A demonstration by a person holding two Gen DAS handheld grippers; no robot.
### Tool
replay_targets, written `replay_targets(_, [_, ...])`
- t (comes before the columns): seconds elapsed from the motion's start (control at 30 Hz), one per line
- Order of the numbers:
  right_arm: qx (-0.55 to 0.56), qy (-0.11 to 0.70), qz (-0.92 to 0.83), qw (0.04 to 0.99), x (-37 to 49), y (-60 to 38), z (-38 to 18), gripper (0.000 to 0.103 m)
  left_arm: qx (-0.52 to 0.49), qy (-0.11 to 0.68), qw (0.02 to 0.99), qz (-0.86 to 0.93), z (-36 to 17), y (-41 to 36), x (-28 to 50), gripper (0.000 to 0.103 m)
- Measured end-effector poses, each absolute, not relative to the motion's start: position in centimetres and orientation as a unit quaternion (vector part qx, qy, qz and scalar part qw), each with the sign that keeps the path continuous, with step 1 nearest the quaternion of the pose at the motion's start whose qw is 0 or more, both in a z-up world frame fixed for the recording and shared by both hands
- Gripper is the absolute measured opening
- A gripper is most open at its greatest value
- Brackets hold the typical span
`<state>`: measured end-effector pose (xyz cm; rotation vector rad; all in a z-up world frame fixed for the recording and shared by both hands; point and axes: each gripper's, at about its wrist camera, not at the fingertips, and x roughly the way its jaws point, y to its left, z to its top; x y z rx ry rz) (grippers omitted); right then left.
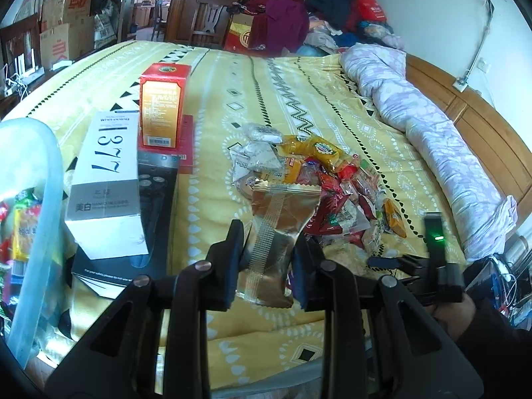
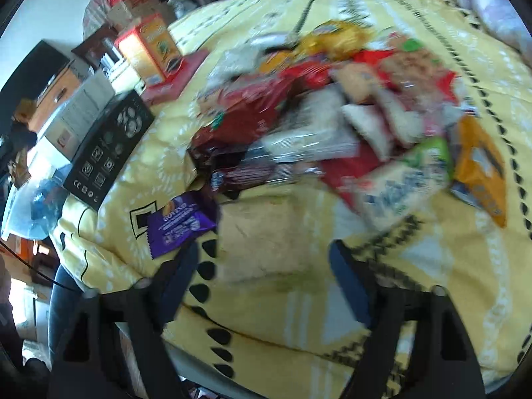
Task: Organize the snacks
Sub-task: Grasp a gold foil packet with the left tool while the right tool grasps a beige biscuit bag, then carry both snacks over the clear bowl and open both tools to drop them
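Note:
A pile of wrapped snacks [image 1: 316, 179] lies on the yellow patterned bedspread [image 1: 232, 79]. My left gripper [image 1: 267, 249] is shut on a gold foil snack packet [image 1: 279, 232] and holds it upright above the bed, near the pile's front. My right gripper [image 2: 266, 266] is open and empty, low over the bedspread just in front of the snack pile [image 2: 332, 109]. A purple snack packet [image 2: 179, 226] lies next to its left finger [image 2: 179, 279]. The right wrist view is blurred. The right gripper also shows in the left wrist view [image 1: 415, 262] at the lower right.
A clear plastic bin [image 1: 30, 232] holding some snacks stands at the left edge. A white box marked 1377 [image 1: 106, 179] lies on a black box [image 1: 146, 232], with a red-orange box [image 1: 163, 106] behind. A rolled purple quilt [image 1: 432, 139] lies along the right.

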<state>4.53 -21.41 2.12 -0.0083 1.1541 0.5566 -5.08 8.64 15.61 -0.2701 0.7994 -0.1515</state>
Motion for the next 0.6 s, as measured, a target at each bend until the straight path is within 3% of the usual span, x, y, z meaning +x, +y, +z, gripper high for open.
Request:
replay_targets(0.2, [-0.053,0.559,0.249,0.789,6.5,-19.5,-1.2,0.092,-0.128,0.400,0.905,-0.073,15.2,8.6,-5.0,0.028])
replay_targets(0.27, [-0.054,0.549,0.246,0.797,6.6,-19.8,-1.4,0.082,-0.126,0.401,0.904,-0.074,15.1,8.4,-4.9,0.028])
replay_targets(0.3, [-0.048,0.544,0.244,0.801,6.5,-20.2,-1.1,0.068,-0.125,0.402,0.904,-0.075,15.1,8.4,-4.9,0.028])
replay_targets(0.6, [-0.017,0.485,0.251,0.837,4.1,-22.6,3.2,0.066,-0.120,0.392,0.910,-0.067,15.5,8.6,-4.8,0.028])
